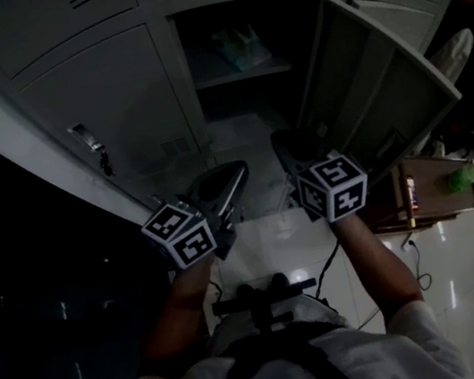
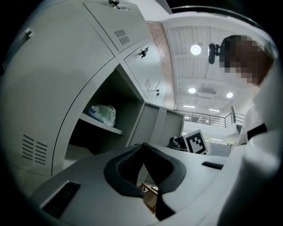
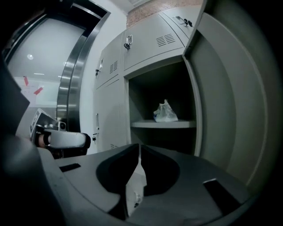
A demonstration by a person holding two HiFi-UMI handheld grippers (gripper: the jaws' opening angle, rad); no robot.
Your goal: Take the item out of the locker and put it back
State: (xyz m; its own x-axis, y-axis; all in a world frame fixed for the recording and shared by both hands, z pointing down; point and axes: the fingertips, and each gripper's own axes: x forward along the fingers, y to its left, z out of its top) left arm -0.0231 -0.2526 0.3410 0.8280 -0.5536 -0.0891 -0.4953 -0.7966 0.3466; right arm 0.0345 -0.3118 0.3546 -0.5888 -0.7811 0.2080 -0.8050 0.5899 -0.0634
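Observation:
The item is a crumpled, pale plastic bag [image 1: 239, 47] lying on the shelf inside the open locker [image 1: 238, 93]. It also shows in the left gripper view [image 2: 102, 114] and the right gripper view [image 3: 165, 112]. My left gripper [image 1: 236, 173] and right gripper [image 1: 283, 141] hang side by side in front of the locker, below the shelf and well short of the bag. In the left gripper view, the left gripper's [image 2: 142, 145] tips meet with nothing between them. The right gripper [image 3: 139, 145] is likewise shut and empty. Only pale floor shows through the slit below its tips.
The locker's door [image 1: 375, 96] stands swung out to the right, close to my right gripper. Closed lockers surround the open one; a key [image 1: 105, 162] hangs from the left neighbour. A low wooden stand [image 1: 423, 187] sits at the right. A metal lift door frame [image 3: 70, 79] is at the left.

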